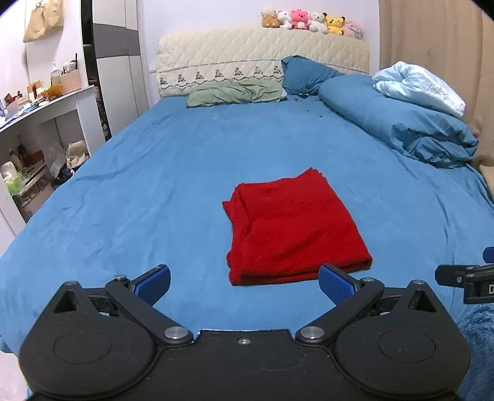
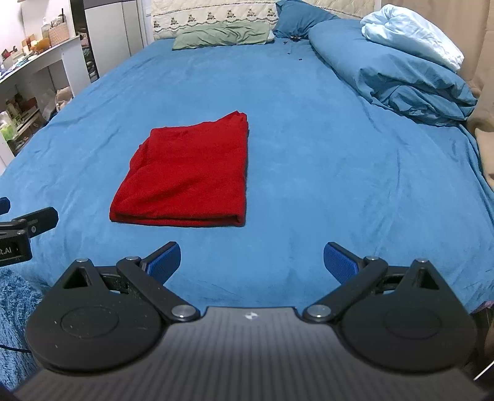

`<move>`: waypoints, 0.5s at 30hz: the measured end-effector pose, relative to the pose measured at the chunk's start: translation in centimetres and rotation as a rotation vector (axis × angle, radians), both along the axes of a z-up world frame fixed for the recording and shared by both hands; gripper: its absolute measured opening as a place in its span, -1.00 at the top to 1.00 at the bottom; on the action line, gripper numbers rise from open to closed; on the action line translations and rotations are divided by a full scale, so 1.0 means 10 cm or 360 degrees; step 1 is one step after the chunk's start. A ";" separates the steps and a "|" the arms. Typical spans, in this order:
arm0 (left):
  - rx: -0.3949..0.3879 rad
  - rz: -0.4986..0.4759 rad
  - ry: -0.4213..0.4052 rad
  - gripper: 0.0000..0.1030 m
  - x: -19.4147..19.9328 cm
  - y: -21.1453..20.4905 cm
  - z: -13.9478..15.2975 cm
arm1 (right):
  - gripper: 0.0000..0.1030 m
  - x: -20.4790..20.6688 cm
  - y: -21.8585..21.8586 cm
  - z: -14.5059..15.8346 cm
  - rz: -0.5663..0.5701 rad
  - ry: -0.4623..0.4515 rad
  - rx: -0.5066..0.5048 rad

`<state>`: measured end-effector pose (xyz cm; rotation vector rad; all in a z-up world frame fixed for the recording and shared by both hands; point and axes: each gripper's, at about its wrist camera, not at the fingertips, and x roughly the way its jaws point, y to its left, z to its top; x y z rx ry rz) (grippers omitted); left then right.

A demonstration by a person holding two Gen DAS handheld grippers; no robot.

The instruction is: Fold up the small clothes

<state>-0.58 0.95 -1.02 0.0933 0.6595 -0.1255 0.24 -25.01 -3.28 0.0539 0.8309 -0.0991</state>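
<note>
A red garment [image 1: 293,228] lies folded into a flat rectangle on the blue bed sheet [image 1: 154,185]. It also shows in the right wrist view [image 2: 188,179]. My left gripper [image 1: 245,282] is open and empty, near the bed's front edge, just short of the garment's near fold. My right gripper [image 2: 251,262] is open and empty, to the right of the garment and nearer the bed's edge. Each gripper's side shows at the edge of the other's view: the right gripper [image 1: 466,277] and the left gripper [image 2: 24,228].
A bunched blue duvet [image 1: 401,123] with a pale blue cloth [image 1: 420,86] lies at the right. Green [image 1: 234,92] and blue pillows [image 1: 305,74] lie by the headboard with plush toys [image 1: 311,20]. A cluttered white shelf [image 1: 46,108] stands at the left.
</note>
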 end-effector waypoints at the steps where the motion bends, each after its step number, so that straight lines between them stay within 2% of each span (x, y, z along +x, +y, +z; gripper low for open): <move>1: 0.0004 -0.0001 -0.0006 -1.00 0.00 0.00 0.01 | -1.00 0.00 -0.01 0.01 -0.0001 -0.0001 0.0002; 15: 0.0008 -0.0004 -0.0034 -1.00 -0.05 -0.04 0.05 | -1.00 -0.02 -0.06 0.03 -0.0007 -0.0005 0.0005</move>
